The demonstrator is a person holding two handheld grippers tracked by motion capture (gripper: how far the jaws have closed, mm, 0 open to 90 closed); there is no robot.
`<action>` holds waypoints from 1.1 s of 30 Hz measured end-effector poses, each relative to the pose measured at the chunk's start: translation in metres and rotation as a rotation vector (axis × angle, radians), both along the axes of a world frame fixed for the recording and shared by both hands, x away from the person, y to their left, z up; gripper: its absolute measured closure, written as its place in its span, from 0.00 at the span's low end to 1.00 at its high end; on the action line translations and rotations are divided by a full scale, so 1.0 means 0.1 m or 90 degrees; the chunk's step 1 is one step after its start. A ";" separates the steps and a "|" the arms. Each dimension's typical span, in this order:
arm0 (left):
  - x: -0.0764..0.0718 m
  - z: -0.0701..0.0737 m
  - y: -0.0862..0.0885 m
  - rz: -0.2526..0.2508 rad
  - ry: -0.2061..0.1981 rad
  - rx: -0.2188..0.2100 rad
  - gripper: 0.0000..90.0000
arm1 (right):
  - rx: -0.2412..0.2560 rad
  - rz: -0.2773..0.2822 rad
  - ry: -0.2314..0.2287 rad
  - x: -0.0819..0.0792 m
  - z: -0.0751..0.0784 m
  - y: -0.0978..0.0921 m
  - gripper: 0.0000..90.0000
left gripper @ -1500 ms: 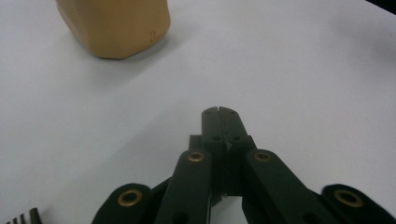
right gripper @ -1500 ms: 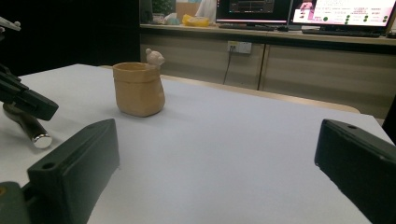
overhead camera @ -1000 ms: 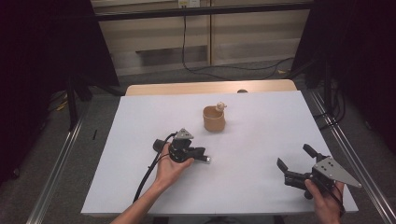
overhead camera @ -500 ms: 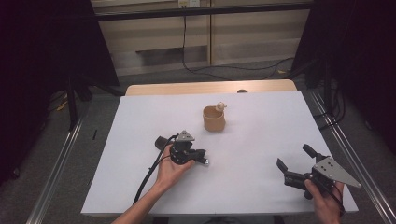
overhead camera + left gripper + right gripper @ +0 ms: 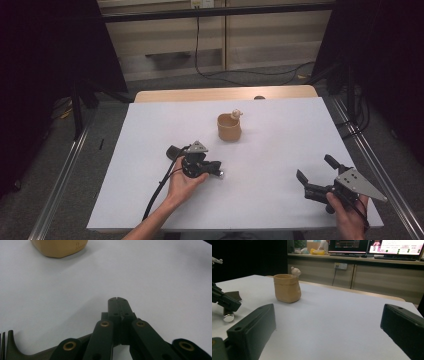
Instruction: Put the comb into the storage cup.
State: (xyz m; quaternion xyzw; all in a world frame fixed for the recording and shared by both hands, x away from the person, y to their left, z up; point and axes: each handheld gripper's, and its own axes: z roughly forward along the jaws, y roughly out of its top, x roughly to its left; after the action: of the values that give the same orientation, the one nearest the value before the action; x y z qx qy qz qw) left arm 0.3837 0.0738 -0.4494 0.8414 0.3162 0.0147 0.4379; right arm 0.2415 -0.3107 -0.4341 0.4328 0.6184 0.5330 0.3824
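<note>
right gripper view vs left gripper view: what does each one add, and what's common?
Right gripper view alone: the right gripper with jaws wide apart, the tan cup's open rim with a small bear-like figure on it, part of the left gripper at the frame's left edge, and lit monitors on a far counter.

Left gripper view alone: the left gripper's own jaws pressed together with nothing between them, close over the table.

Both: the white tabletop and the tan cup, of which the left gripper view catches just the base.

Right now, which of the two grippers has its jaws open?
The right gripper, near the white table's right edge: its jaws stand wide apart. The left gripper, nearer the tan ceramic cup, has jaws pressed together.
</note>
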 end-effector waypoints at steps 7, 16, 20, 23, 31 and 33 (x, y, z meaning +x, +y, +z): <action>-0.01 -0.02 0.01 0.004 0.006 -0.003 1.00 | -0.001 0.003 -0.003 0.00 0.00 0.01 0.00; -0.02 -0.01 0.02 0.002 0.009 -0.001 1.00 | -0.005 0.002 -0.004 0.00 0.00 0.01 0.00; -0.03 -0.01 0.03 0.001 0.010 0.000 1.00 | -0.002 0.001 -0.002 0.00 0.00 0.01 0.00; -0.04 -0.02 0.04 -0.001 0.011 0.002 1.00 | -0.004 0.002 -0.004 0.00 0.00 0.01 0.00; -0.08 -0.01 0.09 -0.007 0.014 0.008 1.00 | -0.001 0.001 -0.004 0.00 0.00 0.01 0.00; -0.09 -0.01 0.10 -0.007 0.017 0.006 1.00 | -0.002 0.003 -0.004 0.00 0.00 0.01 0.00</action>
State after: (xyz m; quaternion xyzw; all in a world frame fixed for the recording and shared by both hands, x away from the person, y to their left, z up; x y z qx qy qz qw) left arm 0.3747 0.0840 -0.4505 0.8452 0.3175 0.0026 0.4298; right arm 0.2411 -0.3097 -0.4340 0.4288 0.6192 0.5343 0.3838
